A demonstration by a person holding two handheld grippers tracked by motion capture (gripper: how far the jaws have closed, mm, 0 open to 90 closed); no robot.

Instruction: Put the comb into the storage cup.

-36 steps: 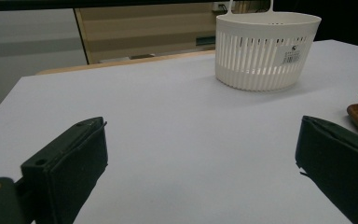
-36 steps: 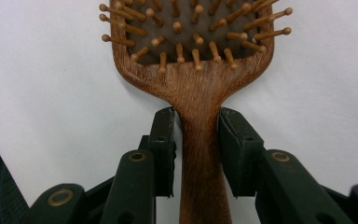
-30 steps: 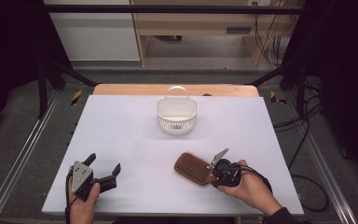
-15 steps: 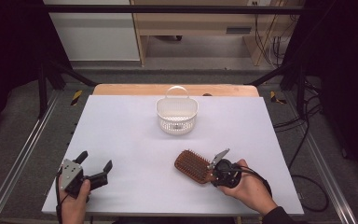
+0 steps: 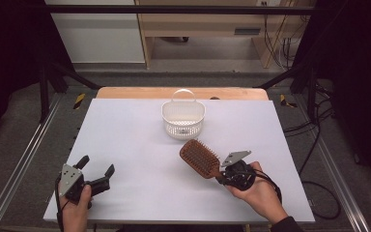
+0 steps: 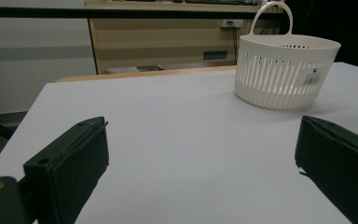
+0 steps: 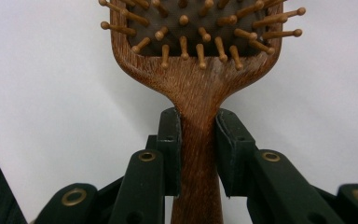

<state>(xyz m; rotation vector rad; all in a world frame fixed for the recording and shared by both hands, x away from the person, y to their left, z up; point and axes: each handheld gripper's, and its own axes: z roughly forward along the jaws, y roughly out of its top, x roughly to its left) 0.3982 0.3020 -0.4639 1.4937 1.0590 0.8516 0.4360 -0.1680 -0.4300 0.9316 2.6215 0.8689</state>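
Two claws are at work, and we read the step as the carry of the hairbrush [image 5: 199, 157] after its pick-up. The right claw [image 7: 198, 154] is clamped on the brush's wooden handle, one black pad on each side just below the head, as the right gripper view makes plain. In the high view the brush sits at the near right of the table [image 5: 125, 125], bristles up, head pointing toward the white basket [image 5: 183, 118], which stands well apart at the far middle. We cannot tell whether the brush head rests on the table or hangs just clear of it.

The left claw [image 5: 96, 170] stands wide open at the near left corner, nothing between its jaws; its own view looks across bare table to the basket.

Next, we judge, the brush has to go up and forward over the basket rim, then tip in head first, minding the upright handle of the basket.

The lower end of the brush handle is covered by the claw and hand, and the basket's inside is hard to make out.
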